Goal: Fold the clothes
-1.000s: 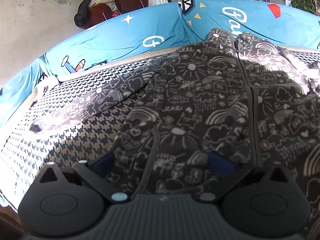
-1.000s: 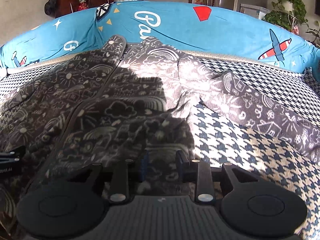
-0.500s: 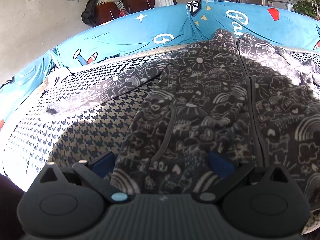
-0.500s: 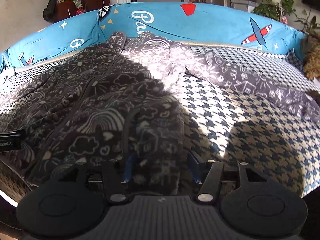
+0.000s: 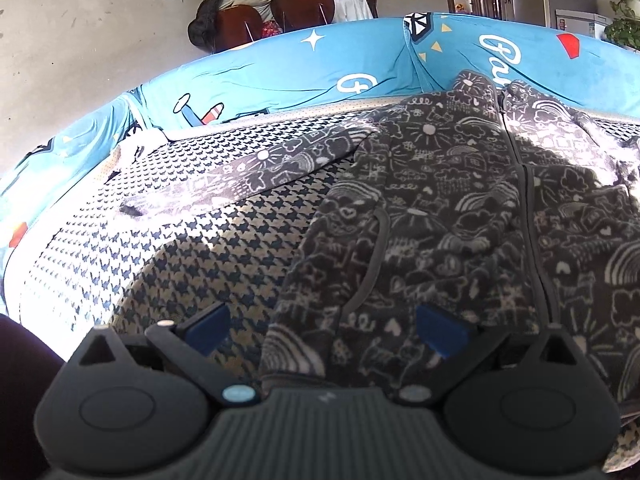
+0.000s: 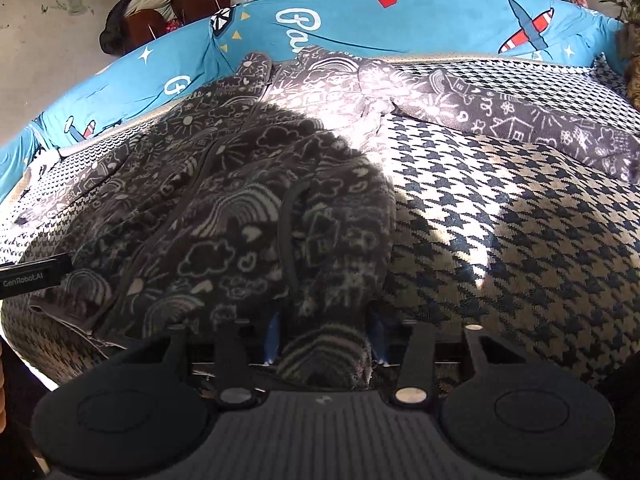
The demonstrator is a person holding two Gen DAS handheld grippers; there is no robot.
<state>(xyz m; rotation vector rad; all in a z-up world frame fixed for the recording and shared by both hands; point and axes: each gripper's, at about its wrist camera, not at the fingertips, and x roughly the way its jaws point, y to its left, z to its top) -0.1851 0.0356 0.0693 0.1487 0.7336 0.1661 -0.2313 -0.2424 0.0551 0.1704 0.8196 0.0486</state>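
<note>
Item: dark grey doodle-print zip fleece jacket (image 5: 460, 208), spread front-up on a houndstooth sofa cover (image 5: 192, 248), collar toward the blue cartoon-print backrest (image 5: 280, 68), sleeves stretched out to either side, hem at the seat's near edge. Left gripper (image 5: 324, 330): blue-padded fingers spread wide over the jacket's lower left corner, one pad above the houndstooth, the other above the fleece. Right gripper (image 6: 324, 338): fingers partly closed with a fold of the hem between them; whether the pads press it I cannot tell.
</note>
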